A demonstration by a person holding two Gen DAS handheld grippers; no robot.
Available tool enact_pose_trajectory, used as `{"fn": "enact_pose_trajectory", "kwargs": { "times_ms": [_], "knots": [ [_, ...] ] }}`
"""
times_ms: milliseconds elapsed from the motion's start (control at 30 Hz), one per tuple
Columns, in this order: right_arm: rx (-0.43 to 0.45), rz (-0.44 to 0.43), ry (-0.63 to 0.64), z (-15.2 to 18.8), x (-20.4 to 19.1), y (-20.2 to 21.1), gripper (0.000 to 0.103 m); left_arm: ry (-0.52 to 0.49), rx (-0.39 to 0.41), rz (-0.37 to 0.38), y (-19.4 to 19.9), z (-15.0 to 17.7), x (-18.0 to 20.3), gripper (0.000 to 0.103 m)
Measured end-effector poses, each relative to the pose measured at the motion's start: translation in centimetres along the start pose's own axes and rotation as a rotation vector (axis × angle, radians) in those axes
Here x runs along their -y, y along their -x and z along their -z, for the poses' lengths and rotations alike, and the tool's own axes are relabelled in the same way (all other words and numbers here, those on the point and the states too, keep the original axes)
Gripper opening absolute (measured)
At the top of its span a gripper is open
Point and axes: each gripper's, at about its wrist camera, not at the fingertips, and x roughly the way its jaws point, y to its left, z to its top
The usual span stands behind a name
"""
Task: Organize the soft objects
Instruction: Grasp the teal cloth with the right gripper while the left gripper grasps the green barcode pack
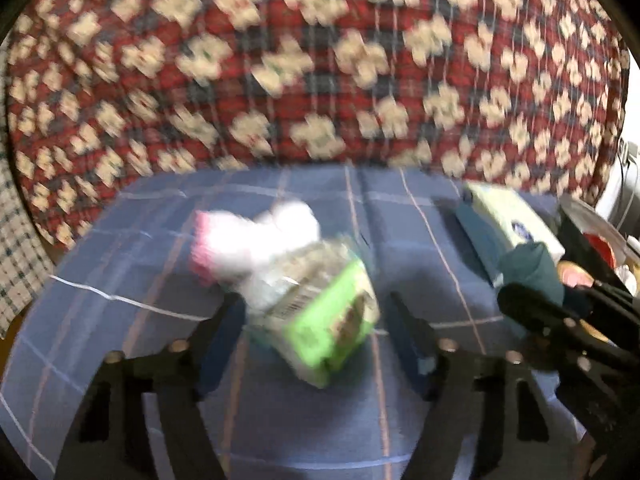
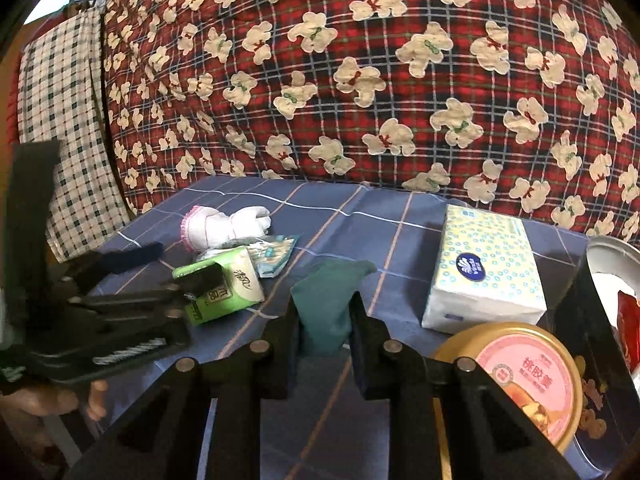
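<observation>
Blue checked bedsheet (image 2: pixel 360 216) — right gripper (image 2: pixel 325 330) jaws clamped on green cloth (image 2: pixel 326 304), left gripper (image 1: pixel 316 320) jaws wide around tissue pack (image 1: pixel 332 320)

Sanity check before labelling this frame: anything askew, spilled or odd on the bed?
Nothing spilled or damaged. The small green tissue pack lies tilted in a loose pile with the white pink-cuffed glove and a clear cotton-swab packet. The left wrist view is motion-blurred.

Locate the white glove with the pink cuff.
In the right wrist view, the white glove lies far left on the blue sheet, just behind the green tissue pack.
</observation>
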Motion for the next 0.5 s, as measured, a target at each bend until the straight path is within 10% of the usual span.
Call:
{"fn": "enact_pose_trajectory", "kwargs": {
  "times_ms": [167,500],
  "knots": [
    [-0.013,-0.018,-0.014,0.2,0.2,-0.2,0.024,0.003,-0.108,-0.033,-2.1,0.1,0.7,0.058],
    [0.014,-0.011,0.012,0.5,-0.2,0.2,0.024,0.015,-0.031,0.017,-0.3,0.6,1.1,0.024]
  ]
}}
